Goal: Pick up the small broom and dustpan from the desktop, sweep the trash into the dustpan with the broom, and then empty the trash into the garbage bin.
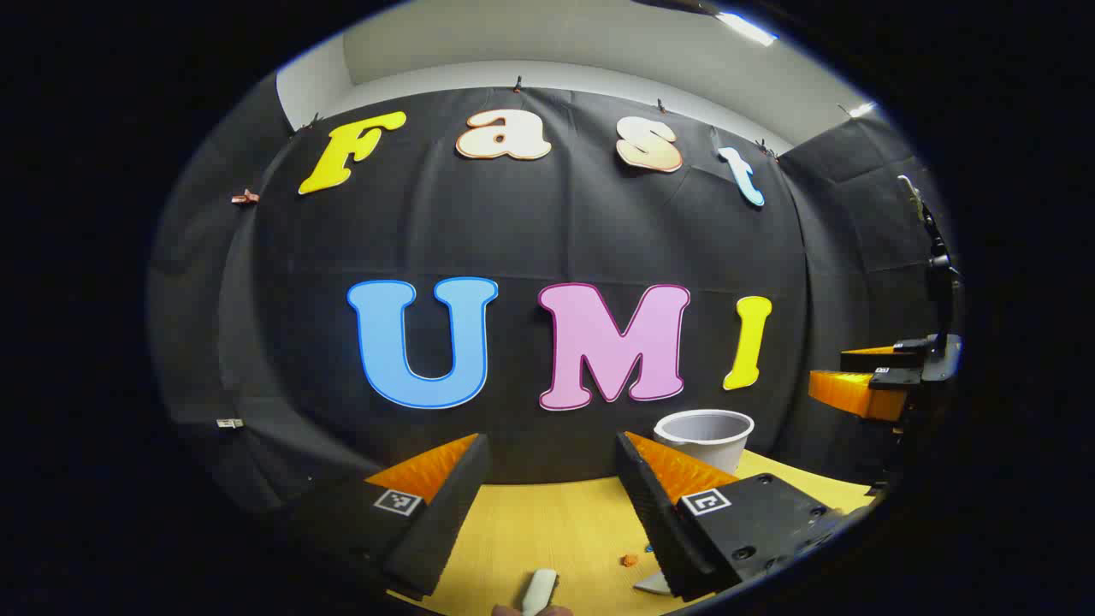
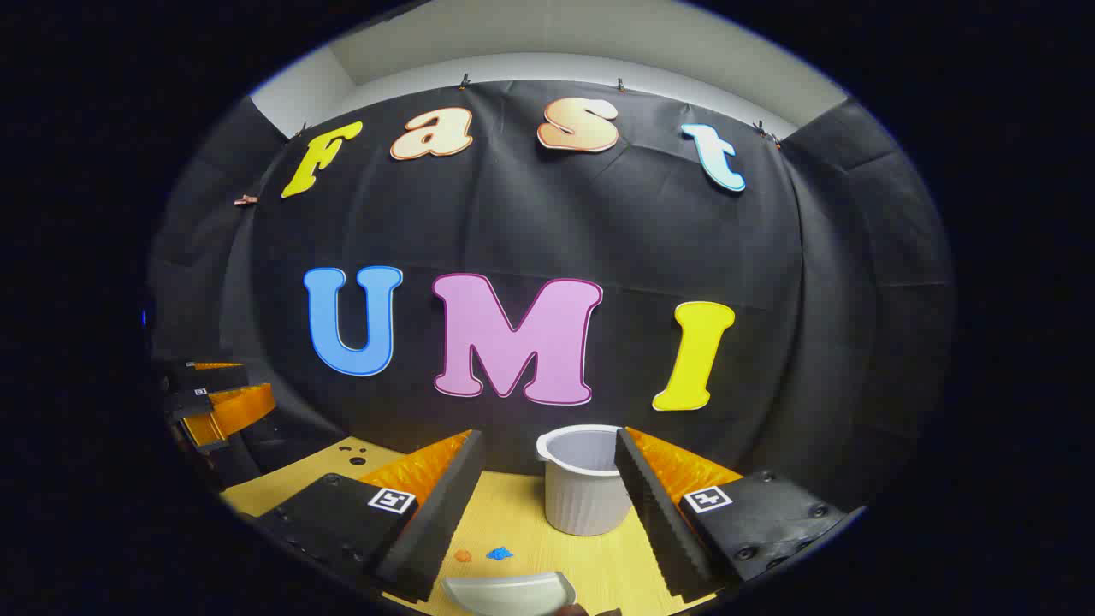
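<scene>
Black cloth wall [image 2: 770, 257] behind wooden desktop [image 2: 522, 522]; ceiling light [image 1: 746, 27] (lit).

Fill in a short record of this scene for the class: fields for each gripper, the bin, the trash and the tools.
left gripper: open, above the desk
right gripper: open, holding nothing
bin: white, upright at the far edge of the desk
trash: an orange scrap and a blue scrap on the desk
dustpan: white, lying near the scraps
white handle: on the desk, maybe the broom's

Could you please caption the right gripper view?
Open right claw above the desk, facing bin, dustpan and scraps.
</scene>
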The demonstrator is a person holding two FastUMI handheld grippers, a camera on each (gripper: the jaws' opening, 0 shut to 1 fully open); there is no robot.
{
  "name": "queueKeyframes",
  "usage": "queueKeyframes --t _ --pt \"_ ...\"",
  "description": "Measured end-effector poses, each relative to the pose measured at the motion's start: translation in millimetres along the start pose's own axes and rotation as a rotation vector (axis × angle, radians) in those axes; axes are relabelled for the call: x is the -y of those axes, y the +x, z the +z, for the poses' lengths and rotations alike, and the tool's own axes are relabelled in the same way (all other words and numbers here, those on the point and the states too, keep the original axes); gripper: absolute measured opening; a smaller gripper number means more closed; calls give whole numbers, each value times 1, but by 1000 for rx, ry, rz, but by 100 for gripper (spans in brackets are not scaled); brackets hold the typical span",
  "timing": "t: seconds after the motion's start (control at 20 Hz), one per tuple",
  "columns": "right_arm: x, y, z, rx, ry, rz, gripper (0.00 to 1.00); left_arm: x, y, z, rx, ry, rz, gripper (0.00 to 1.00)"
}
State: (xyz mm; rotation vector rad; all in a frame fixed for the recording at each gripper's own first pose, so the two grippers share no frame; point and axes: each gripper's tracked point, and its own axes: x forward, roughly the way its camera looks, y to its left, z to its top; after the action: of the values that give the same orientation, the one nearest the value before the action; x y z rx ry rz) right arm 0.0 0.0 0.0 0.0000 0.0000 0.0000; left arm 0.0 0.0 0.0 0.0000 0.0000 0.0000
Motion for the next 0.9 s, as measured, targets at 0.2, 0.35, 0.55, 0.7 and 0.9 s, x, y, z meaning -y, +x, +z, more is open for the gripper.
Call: queueKeyframes --t 0.2,0.35,0.55,0.7,0.9 --pt "3 2 -3 -26 7 -7 98 -3 3 -7 -16 3 -5 94" --pt "3 1 -6 -45 5 -8 98 -7 0 -7 -22 9 -4 94" --pt "1 -10 -17 -105 6 20 97 -7 -2 -9 -28 26 -11 94" --pt "3 -21 -33 -170 0 45 98 -5 -5 -15 -35 37 -20 94" --pt "5 -48 -78 -326 -1 99 98 -2 -8 -26 -63 25 -25 94"
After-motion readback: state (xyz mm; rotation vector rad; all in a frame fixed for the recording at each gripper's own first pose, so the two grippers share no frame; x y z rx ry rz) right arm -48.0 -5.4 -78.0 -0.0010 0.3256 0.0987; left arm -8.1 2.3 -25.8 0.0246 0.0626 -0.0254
